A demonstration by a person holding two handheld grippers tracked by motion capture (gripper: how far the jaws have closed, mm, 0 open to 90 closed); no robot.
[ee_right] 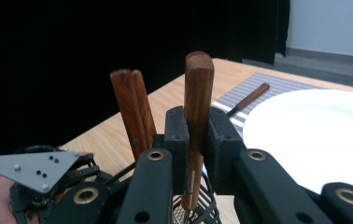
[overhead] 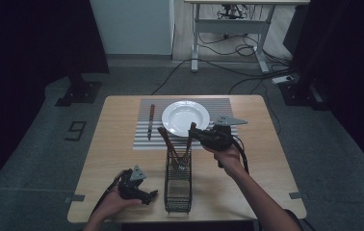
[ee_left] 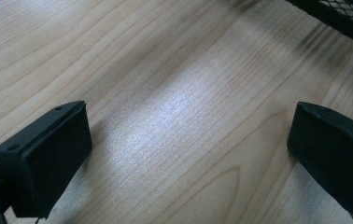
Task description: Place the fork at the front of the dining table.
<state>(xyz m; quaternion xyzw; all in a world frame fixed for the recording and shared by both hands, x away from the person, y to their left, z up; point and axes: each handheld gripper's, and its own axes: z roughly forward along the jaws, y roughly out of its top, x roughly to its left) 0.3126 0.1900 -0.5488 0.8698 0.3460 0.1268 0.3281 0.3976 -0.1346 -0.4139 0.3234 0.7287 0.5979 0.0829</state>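
Dark curtains stand around a pale wooden tabletop (overhead: 122, 144).

The right hand-held gripper (ee_right: 198, 135) has its jaws clamped tight on one wooden handle (ee_right: 198, 88). That handle belongs to a piece of cutlery standing in the black wire basket (overhead: 177, 185); I cannot tell which kind, because its metal end is down in the wire. The basket sits just below this hand-held gripper. Two more handles (ee_right: 131, 109) lean just beside the held one, on its left in the right gripper view.

To do this step well, I think the pull should go straight up along the handle. That way the low end will not catch in the wire or knock its neighbours. Lift until the tip is above the rim.

Just past the hand-held gripper lies a white plate (overhead: 186, 118) on a striped mat (overhead: 144, 142), with a knife (overhead: 150, 120) on the plate's far side. Bare mat on the near side of the plate looks free.

The left hand-held gripper (overhead: 144, 192) rests far back, jaws wide apart over bare wood, beside the basket. It is out of the way.
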